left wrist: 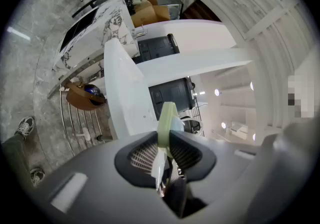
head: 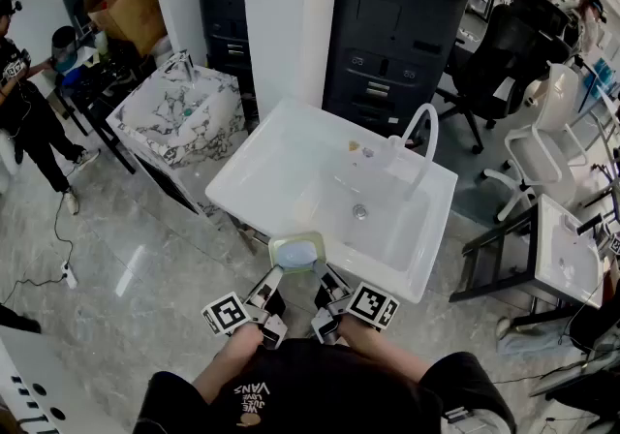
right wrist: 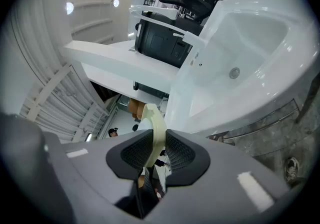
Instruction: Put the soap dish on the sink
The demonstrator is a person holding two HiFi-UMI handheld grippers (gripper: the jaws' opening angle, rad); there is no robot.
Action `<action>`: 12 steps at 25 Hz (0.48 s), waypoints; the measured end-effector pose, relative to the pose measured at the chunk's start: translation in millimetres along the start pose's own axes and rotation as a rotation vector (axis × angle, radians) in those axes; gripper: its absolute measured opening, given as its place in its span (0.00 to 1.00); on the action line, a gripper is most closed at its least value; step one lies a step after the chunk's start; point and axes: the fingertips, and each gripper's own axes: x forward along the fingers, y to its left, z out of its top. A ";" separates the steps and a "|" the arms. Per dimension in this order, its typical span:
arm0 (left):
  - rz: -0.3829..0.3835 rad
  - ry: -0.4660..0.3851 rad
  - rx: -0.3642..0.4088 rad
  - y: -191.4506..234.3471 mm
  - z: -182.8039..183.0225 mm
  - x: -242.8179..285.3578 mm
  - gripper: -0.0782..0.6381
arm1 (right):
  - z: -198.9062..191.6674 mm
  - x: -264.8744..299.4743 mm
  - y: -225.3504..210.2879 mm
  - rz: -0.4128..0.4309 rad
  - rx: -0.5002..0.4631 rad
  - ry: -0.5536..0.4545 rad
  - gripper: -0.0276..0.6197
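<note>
The pale green soap dish [head: 297, 252] hangs at the near edge of the white sink [head: 281, 146], held from both sides. My left gripper [head: 272, 280] is shut on its left rim, and my right gripper [head: 323, 283] is shut on its right rim. In the left gripper view the soap dish [left wrist: 165, 120] stands edge-on between the black pads [left wrist: 142, 154]. The right gripper view likewise shows the soap dish [right wrist: 156, 128] pinched edge-on, with the sink [right wrist: 250, 43] and its drain to the right. A curved white tap [head: 424, 130] rises at the sink's back rim.
A marble-patterned basin [head: 179, 112] stands left of the sink. Black cabinets [head: 392, 30] sit behind it, with office chairs [head: 499, 64] and a white side table [head: 570, 248] to the right. A person [head: 24, 112] stands at the far left. A cable lies on the floor.
</note>
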 end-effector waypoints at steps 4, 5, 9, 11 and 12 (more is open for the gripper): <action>0.047 0.004 0.003 4.2 -3.2 -5.7 0.28 | -1.4 -3.6 0.8 0.001 0.003 0.001 0.17; 0.036 0.002 0.006 2.3 -4.4 -5.3 0.28 | -1.3 -5.1 0.6 0.002 0.004 0.000 0.17; 0.013 -0.016 0.003 -2.0 -6.1 -3.9 0.28 | 0.8 -7.5 0.9 0.016 0.020 -0.008 0.17; -0.028 -0.021 0.020 -7.9 -3.6 1.5 0.28 | 3.2 -6.7 1.3 0.022 0.028 -0.014 0.17; -0.035 -0.020 0.023 -9.2 -3.0 3.8 0.28 | 4.7 -6.4 1.0 0.023 0.029 -0.017 0.17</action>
